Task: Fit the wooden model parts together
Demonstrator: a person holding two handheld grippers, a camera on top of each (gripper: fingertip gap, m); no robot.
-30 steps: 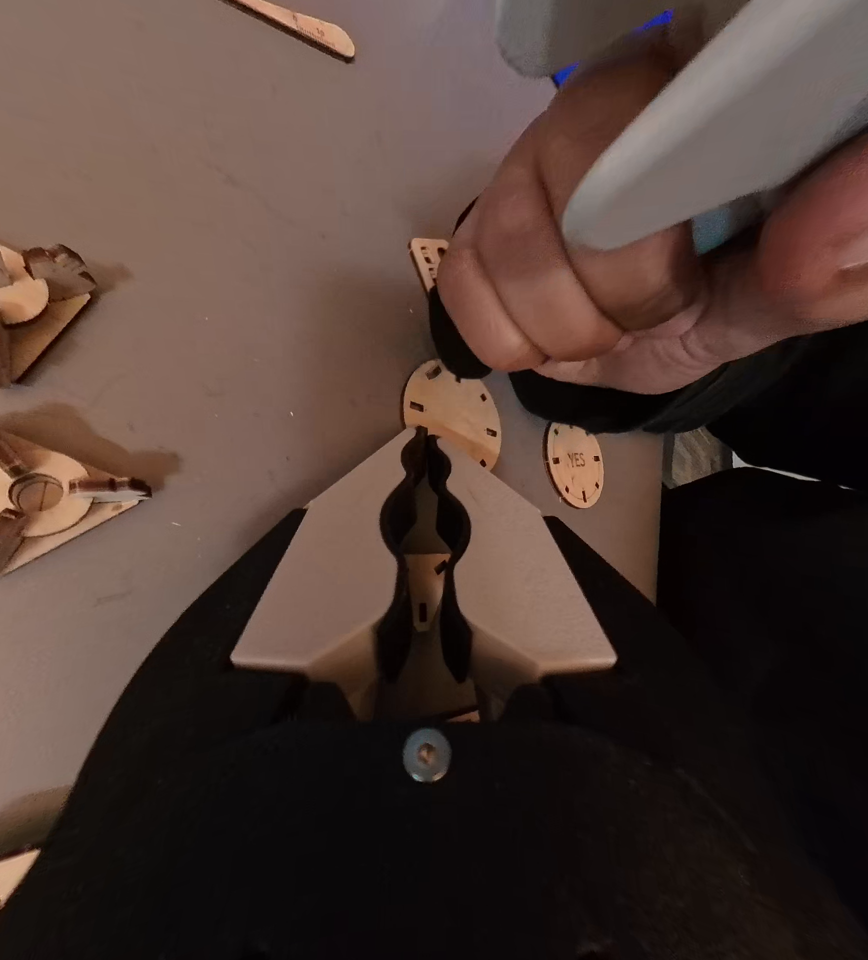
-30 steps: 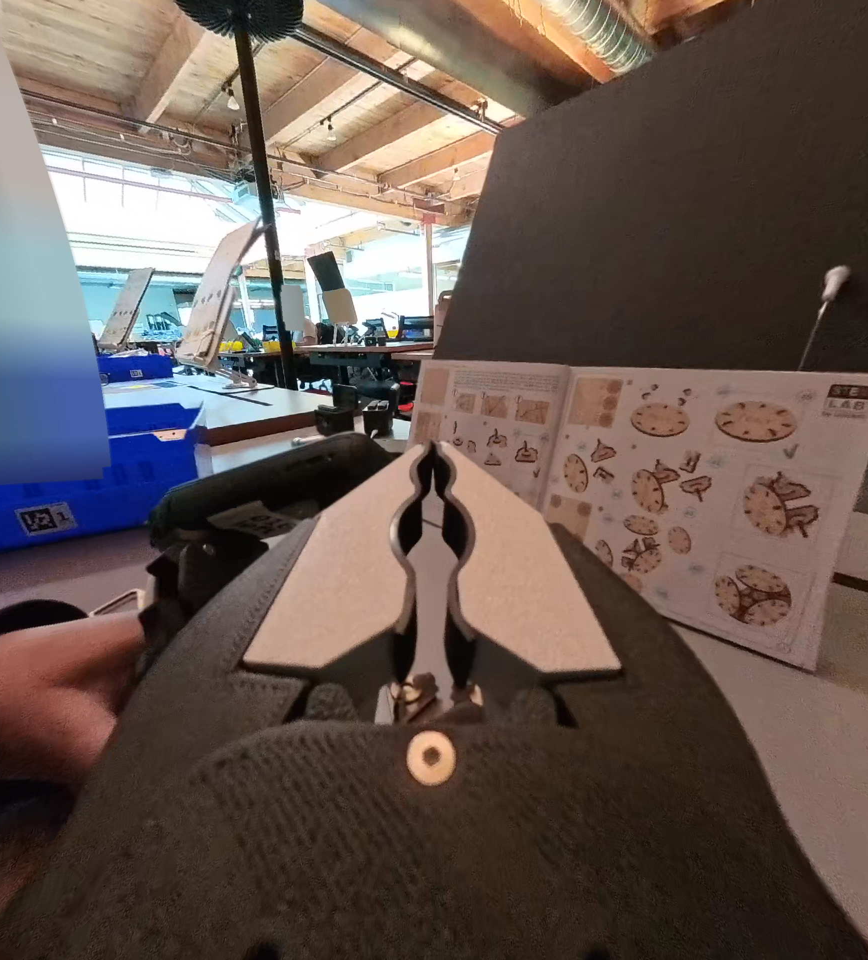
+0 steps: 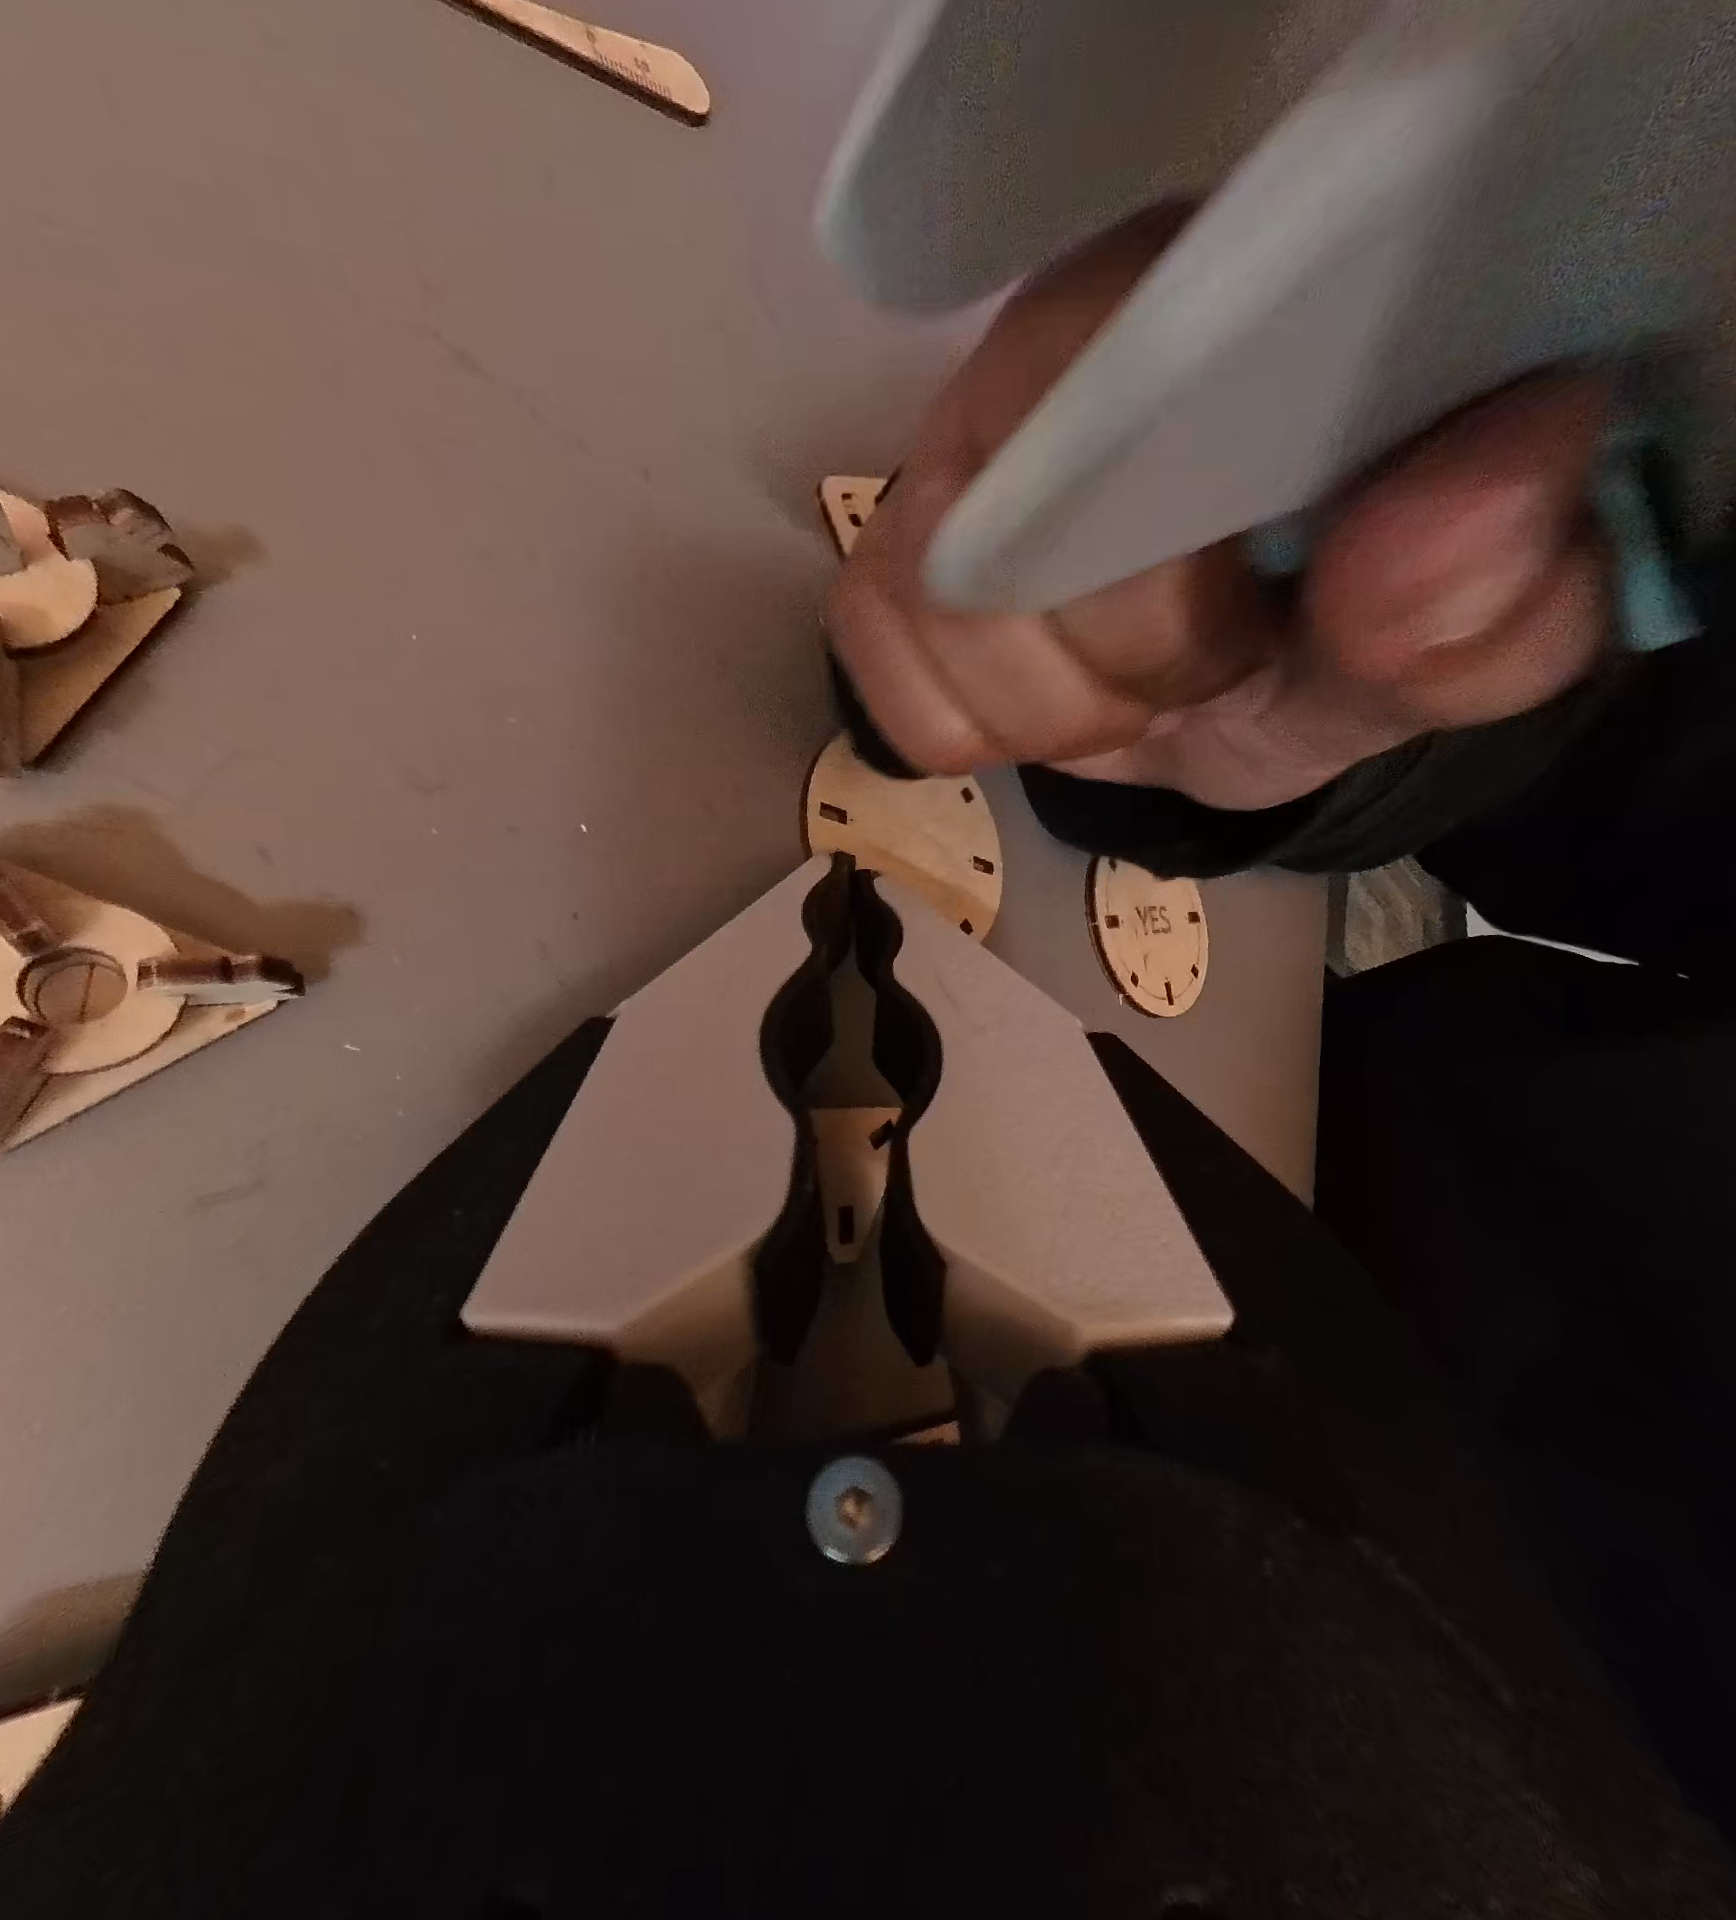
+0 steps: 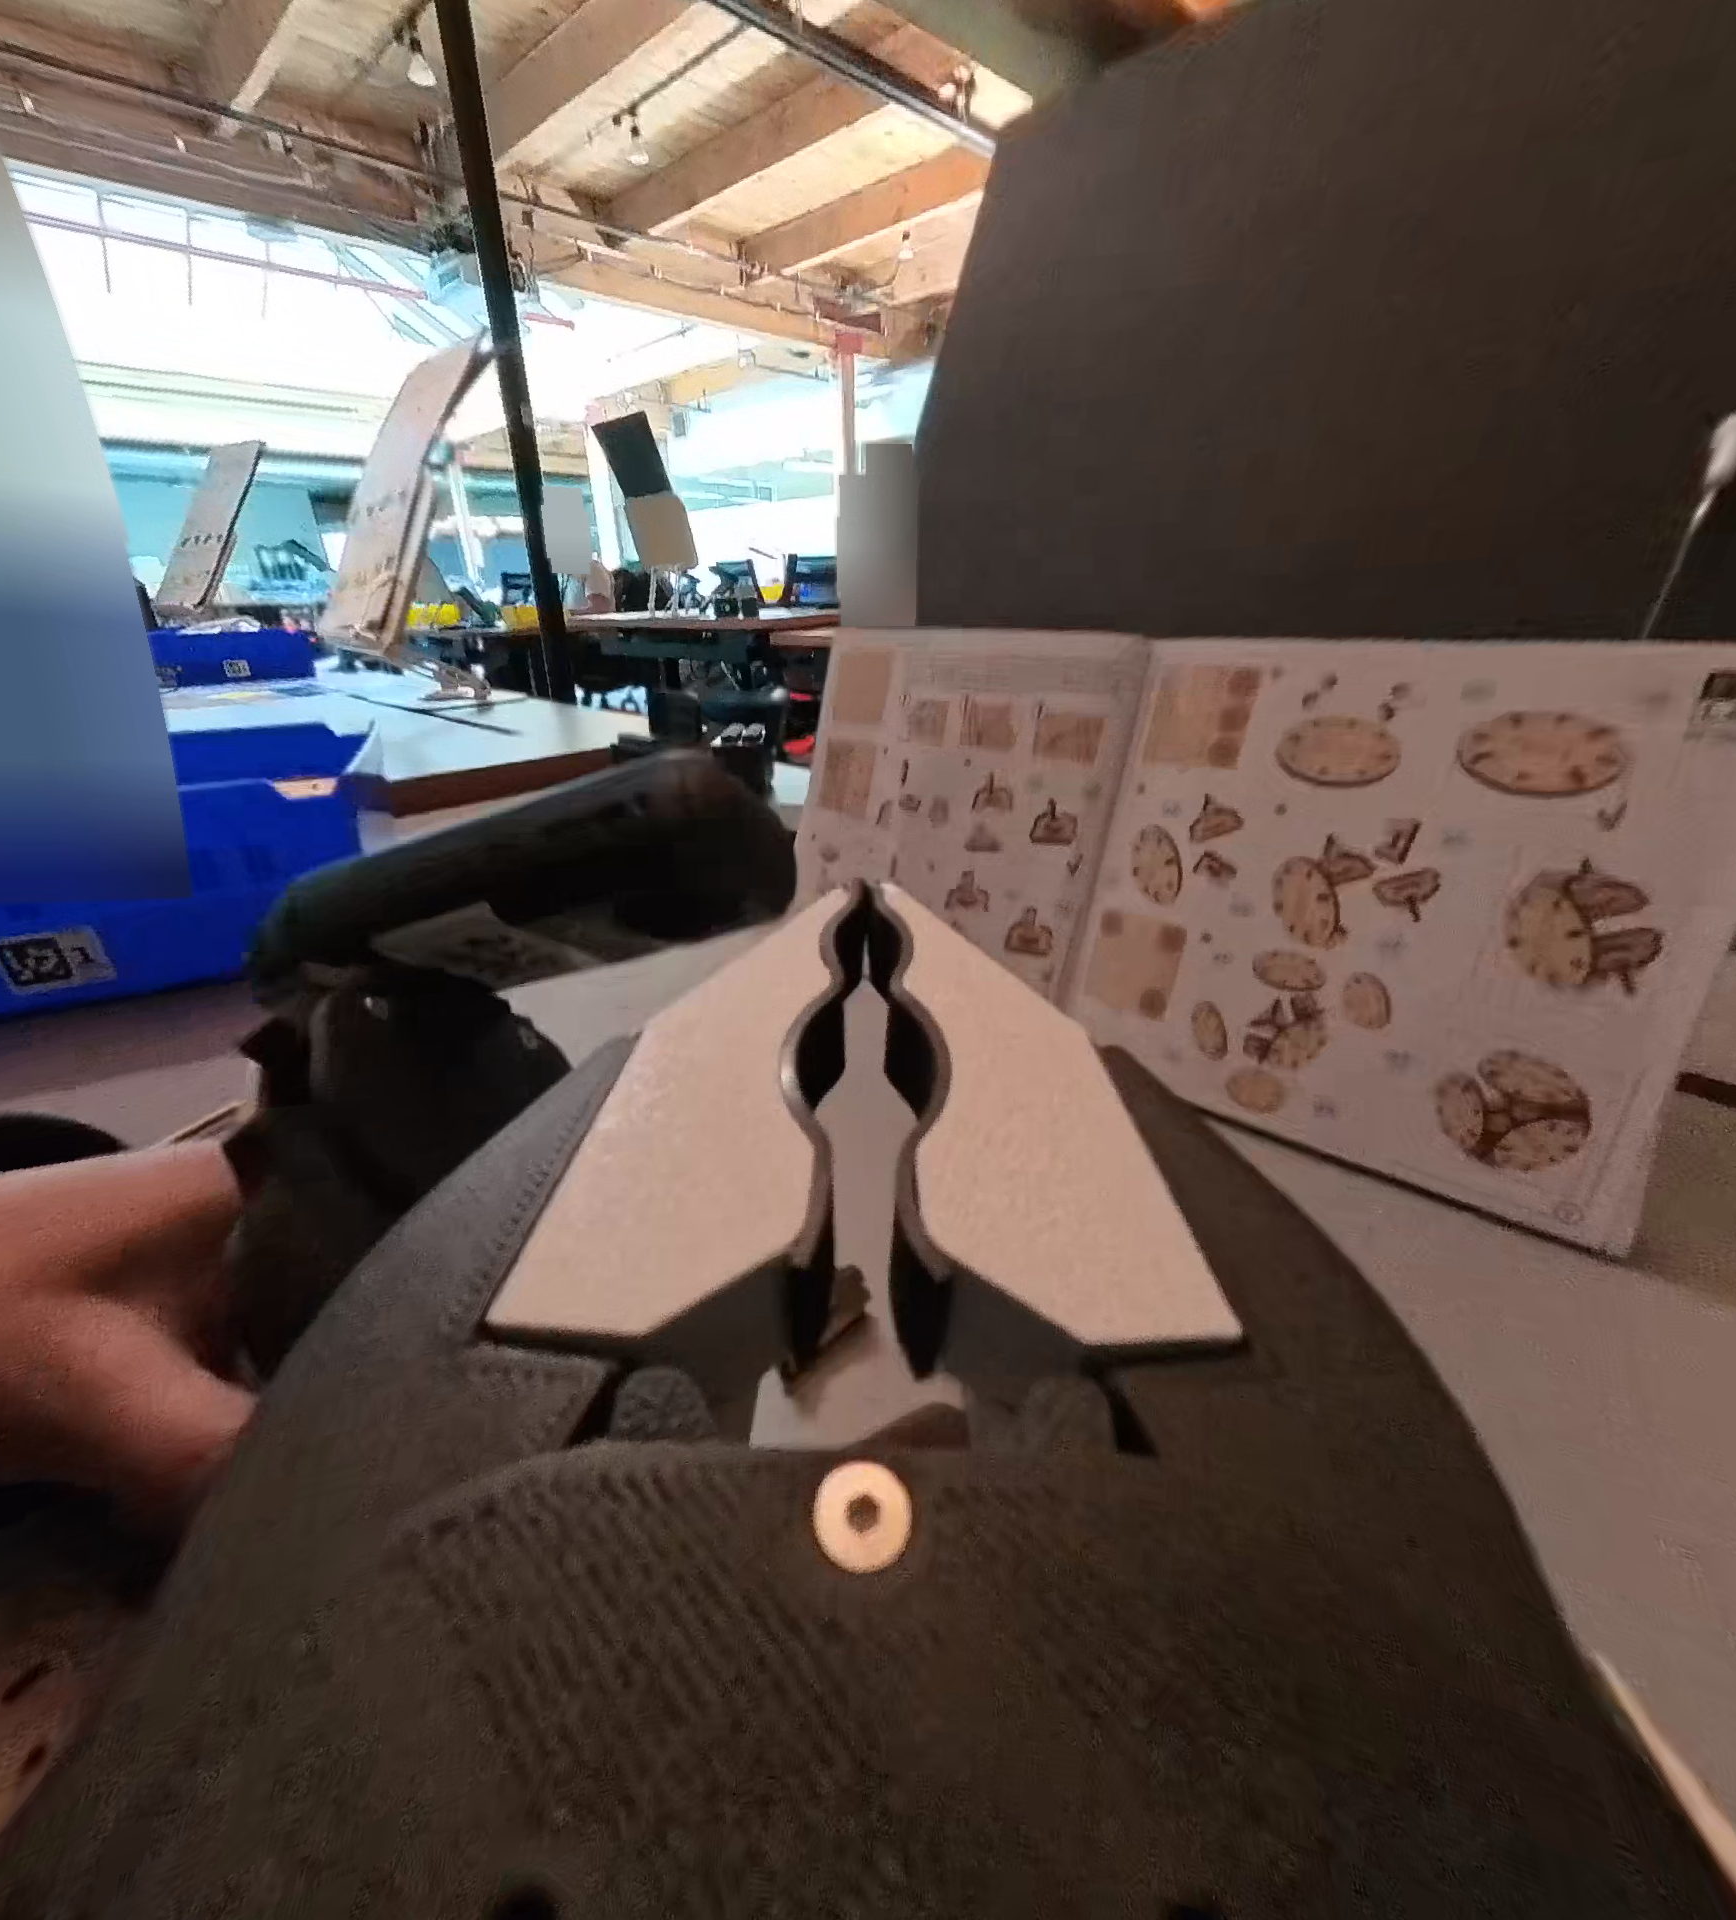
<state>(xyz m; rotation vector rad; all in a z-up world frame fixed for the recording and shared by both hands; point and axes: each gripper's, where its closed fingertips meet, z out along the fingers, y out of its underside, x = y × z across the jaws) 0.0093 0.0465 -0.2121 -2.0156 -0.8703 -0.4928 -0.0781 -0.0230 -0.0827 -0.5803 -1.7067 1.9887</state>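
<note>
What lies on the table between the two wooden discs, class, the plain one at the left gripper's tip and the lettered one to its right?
In the left wrist view, only bare grey table separates the plain disc from the lettered disc.

Dim tabletop; bright windows; motion blur

Ahead of the shut left gripper (image 3: pixel 848 878), the way is blocked by a wooden disc (image 3: pixel 895 831) lying just at its tips and by a hand (image 3: pixel 1155 644) clenched over it. A second disc (image 3: pixel 1146 940) lies to the right, near the table edge. To the left, bare grey table (image 3: pixel 428 468) is left open as far as two triangular wooden assemblies (image 3: pixel 22 613) (image 3: pixel 64 997). In the right wrist view, the far side is closed off by an upright instruction sheet (image 4: pixel 1311 883).
</note>
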